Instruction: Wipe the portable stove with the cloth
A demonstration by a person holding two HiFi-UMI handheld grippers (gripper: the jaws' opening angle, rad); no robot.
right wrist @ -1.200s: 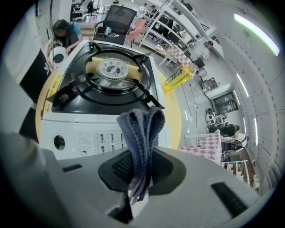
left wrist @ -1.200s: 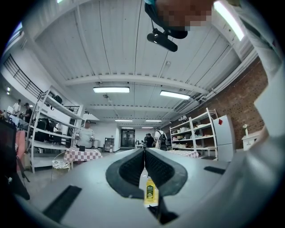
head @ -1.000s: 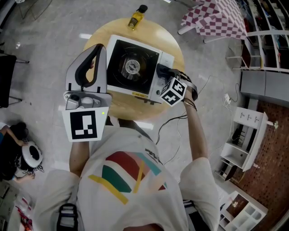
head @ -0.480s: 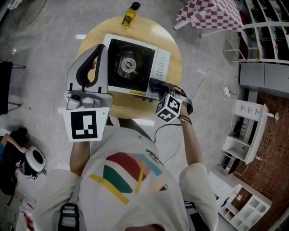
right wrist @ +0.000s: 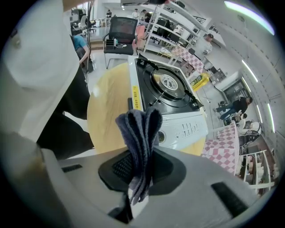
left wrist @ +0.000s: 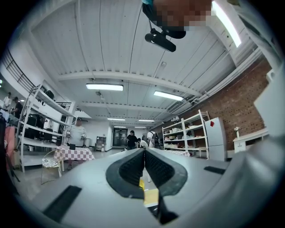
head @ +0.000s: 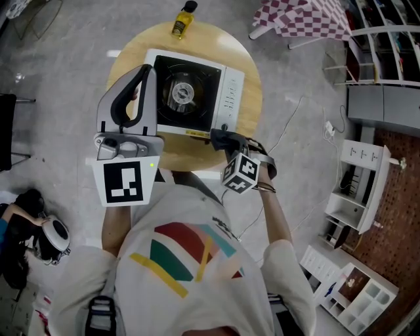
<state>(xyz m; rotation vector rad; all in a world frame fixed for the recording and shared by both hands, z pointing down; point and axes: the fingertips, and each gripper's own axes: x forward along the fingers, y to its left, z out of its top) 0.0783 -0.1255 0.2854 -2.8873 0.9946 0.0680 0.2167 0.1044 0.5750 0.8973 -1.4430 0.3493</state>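
Note:
The white portable stove (head: 226, 92) with its black burner top (right wrist: 167, 87) sits on a round wooden table (head: 246, 108). My right gripper (head: 222, 138) hangs at the stove's near front edge, by its right corner. It is shut on a folded dark blue-grey cloth (right wrist: 140, 129) that stands up between the jaws. In the right gripper view the right gripper (right wrist: 139, 168) is a little short of the stove's white control panel (right wrist: 187, 129). My left gripper (head: 146, 71) is held high near the head camera, above the table's left side, and touches nothing. The left gripper (left wrist: 144, 153) is shut and empty.
A yellow bottle (head: 182, 20) stands at the table's far edge. Beyond it is a table with a checkered cloth (head: 305, 20). White shelving (head: 354, 190) stands to the right and a cable (head: 289, 125) runs over the floor. A black chair (right wrist: 121, 29) is near the table.
My right gripper, with the cloth, has drawn back from the stove's right control panel toward the person, to the front edge. The left gripper has stayed still.

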